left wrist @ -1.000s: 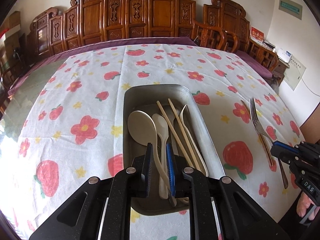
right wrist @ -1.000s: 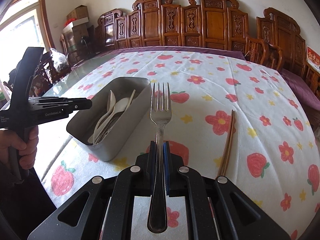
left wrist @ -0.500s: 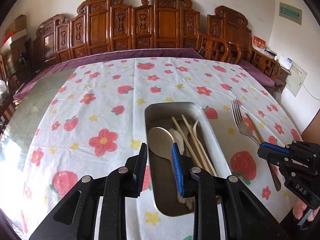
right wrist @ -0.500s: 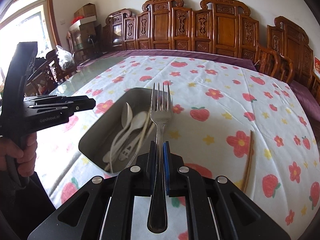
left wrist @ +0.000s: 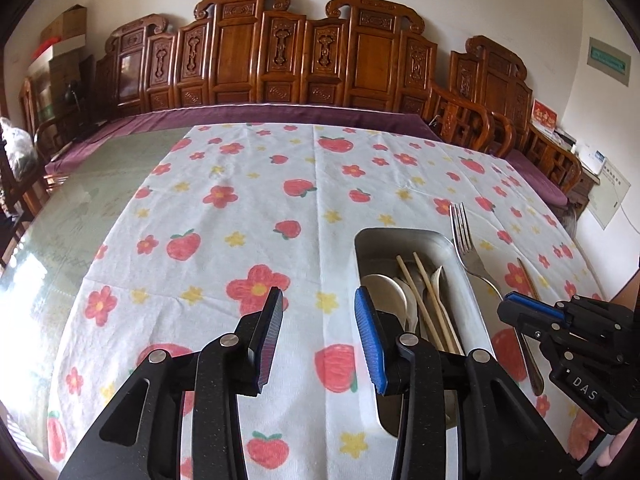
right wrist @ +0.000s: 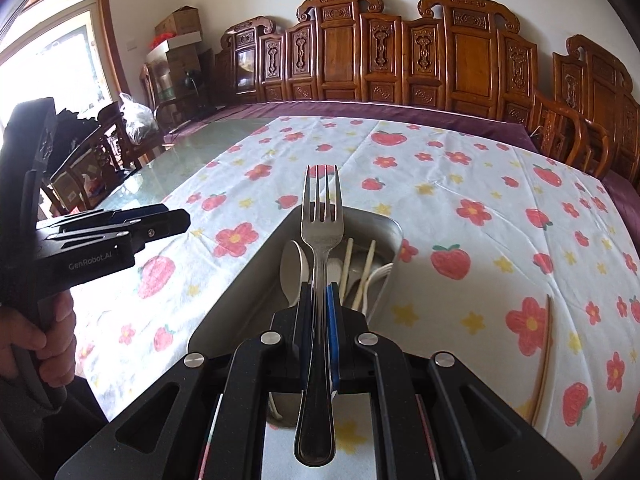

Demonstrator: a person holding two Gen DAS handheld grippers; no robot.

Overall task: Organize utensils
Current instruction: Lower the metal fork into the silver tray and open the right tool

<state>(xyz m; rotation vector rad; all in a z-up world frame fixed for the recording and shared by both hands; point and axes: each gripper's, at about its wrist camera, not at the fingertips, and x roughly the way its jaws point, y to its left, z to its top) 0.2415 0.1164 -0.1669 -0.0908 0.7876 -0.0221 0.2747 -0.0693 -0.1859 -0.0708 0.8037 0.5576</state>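
A grey metal tray (left wrist: pixel 404 239) holds cream spoons (left wrist: pixel 383 290) and light chopsticks (left wrist: pixel 423 300). It also shows in the right wrist view (right wrist: pixel 394 227), straight below my right gripper. My right gripper (right wrist: pixel 319 300) is shut on a steel fork (right wrist: pixel 322 220) and holds it level above the tray, tines pointing away. In the left wrist view that gripper (left wrist: pixel 524 308) and the fork (left wrist: pixel 464 232) sit over the tray's right rim. My left gripper (left wrist: pixel 318 320) is open and empty, above the cloth left of the tray.
A pair of brown chopsticks (right wrist: pixel 546 356) lies on the strawberry-print cloth (left wrist: pixel 248 208) right of the tray. Carved wooden chairs (left wrist: pixel 280 52) line the table's far side. Bare green glass tabletop (left wrist: pixel 80 208) lies left of the cloth.
My left gripper has opened, let go of the spoons in the tray and moved left. My right gripper has carried the fork left, from over the cloth to over the tray.
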